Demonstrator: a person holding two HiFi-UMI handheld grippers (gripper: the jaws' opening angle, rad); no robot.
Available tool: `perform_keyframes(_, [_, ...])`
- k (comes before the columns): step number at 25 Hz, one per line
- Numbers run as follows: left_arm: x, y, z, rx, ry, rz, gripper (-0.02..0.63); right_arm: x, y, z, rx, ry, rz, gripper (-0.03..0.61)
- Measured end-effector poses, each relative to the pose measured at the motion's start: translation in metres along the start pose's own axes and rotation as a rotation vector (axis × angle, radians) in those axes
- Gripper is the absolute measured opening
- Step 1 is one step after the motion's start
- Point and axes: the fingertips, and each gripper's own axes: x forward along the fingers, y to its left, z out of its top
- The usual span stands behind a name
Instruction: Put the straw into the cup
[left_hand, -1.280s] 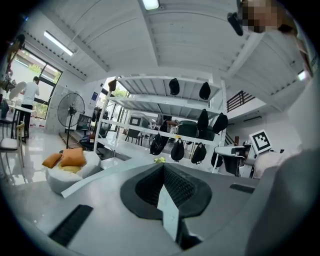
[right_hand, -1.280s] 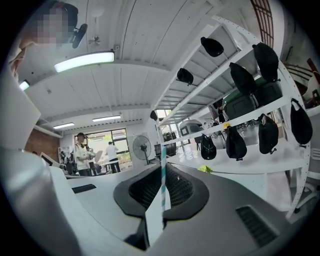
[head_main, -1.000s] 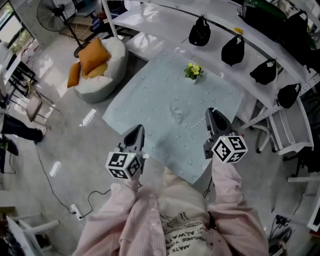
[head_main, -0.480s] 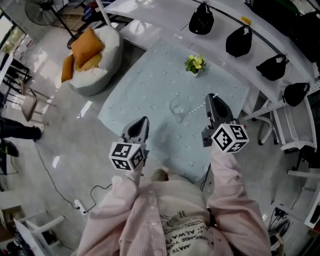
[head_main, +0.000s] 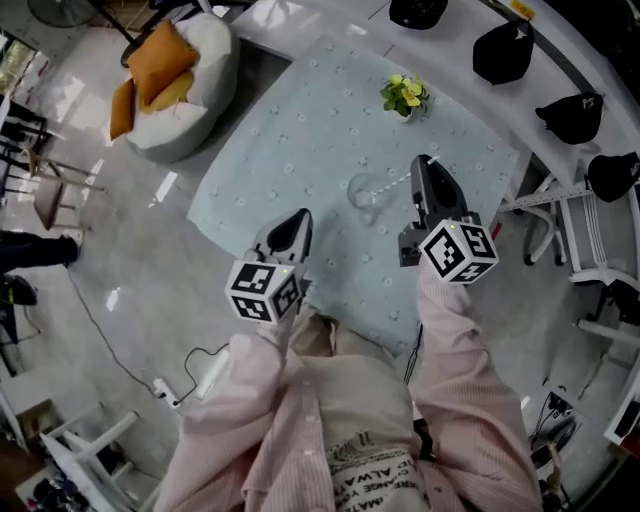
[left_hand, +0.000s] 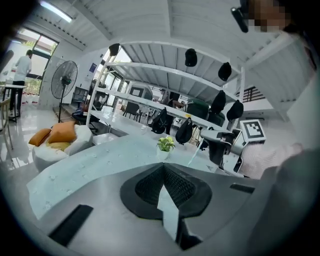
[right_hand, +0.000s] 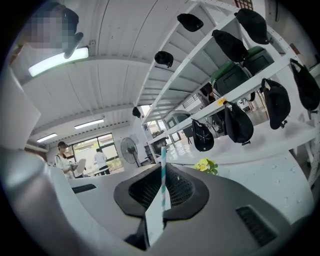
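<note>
Straw: thin paper straw, white with teal stripes (right_hand: 162, 170), pinched between the fingers of my right gripper (head_main: 423, 163). Its free end reaches toward the cup and is not yet inside.
Handling: light and easily crushed, likely to swivel; a gentle hold near one end suits it, I judge.
Cup: clear glass cup (head_main: 361, 192), upright on the pale blue cloth-covered surface (head_main: 300, 130). It may tip if nudged.
Left gripper (head_main: 302, 215): fingers pressed together, nothing in them.

Bare tablecloth (head_main: 290, 150) is spreading all around the clear cup (head_main: 362, 190). 1 flower pot (head_main: 405, 95) is standing well behind it, and 4 black bags (head_main: 505, 50) are hanging along the white shelf (head_main: 455, 35) beyond.
</note>
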Motion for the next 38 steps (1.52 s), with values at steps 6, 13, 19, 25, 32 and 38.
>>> perform_keyframes(6, [0.024, 0.002, -0.03, -0.051, 0.069, -0.034, 0.0, 0.018, -0.006, -0.043, 0.015, 0.06, -0.008, 0.018])
perform_keyframes(13, [0.041, 0.008, -0.064, -0.108, 0.107, -0.038, 0.0, 0.026, -0.012, -0.079, 0.021, 0.107, 0.002, 0.018])
perform_keyframes(19, [0.046, 0.008, -0.081, -0.132, 0.128, -0.041, 0.0, 0.03, -0.016, -0.093, 0.023, 0.119, -0.001, 0.018])
perform_keyframes(25, [0.049, 0.006, -0.088, -0.144, 0.139, -0.042, 0.0, 0.033, -0.018, -0.102, 0.015, 0.14, 0.0, 0.018])
perform_keyframes(32, [0.05, 0.009, -0.088, -0.148, 0.135, -0.026, 0.0, 0.036, -0.019, -0.107, -0.006, 0.157, 0.011, 0.018])
perform_keyframes(38, [0.049, 0.01, -0.083, -0.139, 0.129, -0.019, 0.0, 0.036, -0.017, -0.115, -0.013, 0.193, 0.033, 0.029])
